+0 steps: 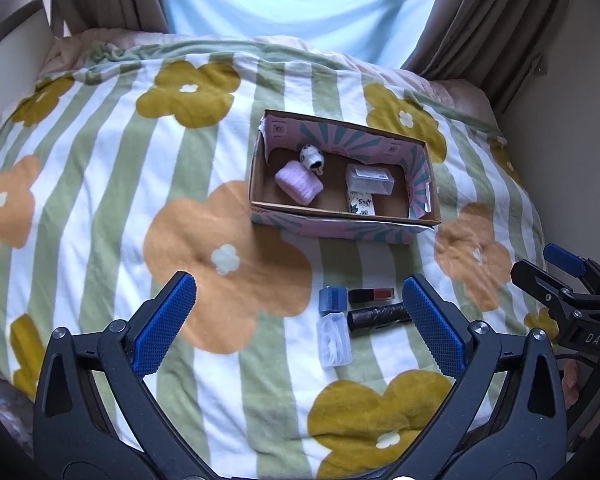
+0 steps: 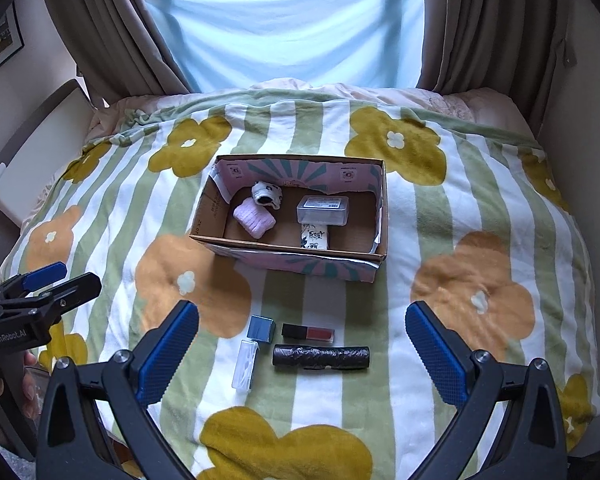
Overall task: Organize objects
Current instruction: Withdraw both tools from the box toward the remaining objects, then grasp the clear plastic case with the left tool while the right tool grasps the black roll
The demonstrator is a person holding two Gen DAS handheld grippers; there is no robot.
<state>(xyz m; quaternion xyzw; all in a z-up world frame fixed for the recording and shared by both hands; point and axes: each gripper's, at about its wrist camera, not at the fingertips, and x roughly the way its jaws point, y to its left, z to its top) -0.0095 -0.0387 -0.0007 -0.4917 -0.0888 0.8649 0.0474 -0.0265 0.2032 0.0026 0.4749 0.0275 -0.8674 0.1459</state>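
An open cardboard box [image 1: 332, 222] [image 2: 300, 262] sits mid-bed, holding a pink knit roll [image 1: 299, 182] [image 2: 254, 217], a black-and-white figure [image 1: 312, 156] [image 2: 265, 194], a clear plastic case [image 1: 369, 178] [image 2: 322, 209] and a printed packet [image 1: 361, 203] [image 2: 315, 238]. In front of it lie a small blue box [image 1: 332, 299] [image 2: 261, 328], a clear flat case [image 1: 333, 339] [image 2: 245, 366], a red-and-black tube [image 1: 371, 294] [image 2: 308, 333] and a black bag roll [image 1: 378, 315] [image 2: 321, 357]. My left gripper [image 1: 300, 320] hovers open above these. My right gripper [image 2: 302, 344] is open too, over the same items.
The bed carries a striped blanket with big flowers [image 1: 204, 240] [image 2: 476, 292]. Brown curtains [image 2: 480, 24] and a light blue window sheet [image 2: 284, 20] stand behind. A white board [image 2: 40, 152] leans at the left. A hand [image 2: 4, 388] holds the left gripper's handle.
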